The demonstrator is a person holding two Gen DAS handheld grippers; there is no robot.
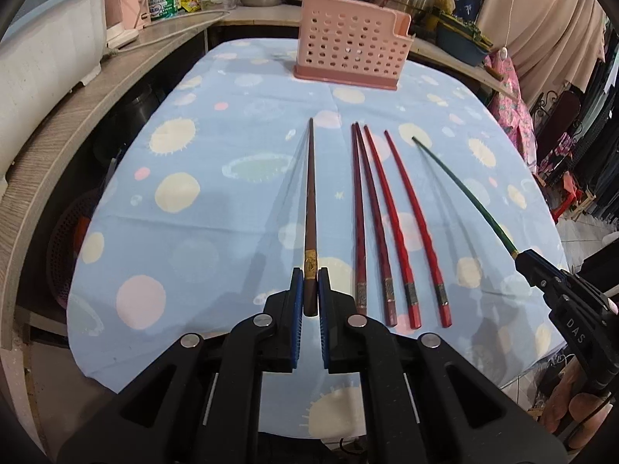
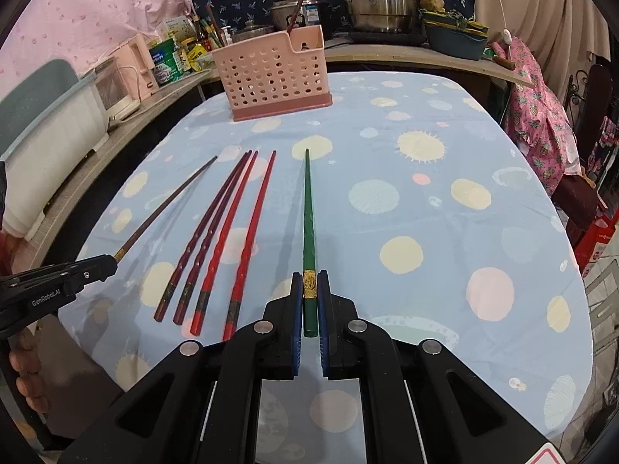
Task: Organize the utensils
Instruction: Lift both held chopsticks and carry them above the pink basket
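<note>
My left gripper (image 1: 310,275) is shut on the thick end of a brown chopstick (image 1: 310,201), held just above the cloth and pointing away. My right gripper (image 2: 310,279) is shut on a green chopstick (image 2: 308,216) in the same way; it also shows at the right of the left wrist view as the green chopstick (image 1: 460,189). Between them several chopsticks lie side by side on the cloth: two dark red chopsticks (image 1: 361,208) and two bright red chopsticks (image 1: 402,224). A pink perforated utensil holder (image 1: 350,52) stands upright at the table's far end.
The table wears a light blue spotted cloth (image 1: 216,208). A wooden counter (image 1: 93,92) runs along the left with a white tub, a pink appliance and bottles. Steel pots (image 2: 375,0) stand behind the holder. A chair with pink fabric (image 2: 541,116) stands at the right.
</note>
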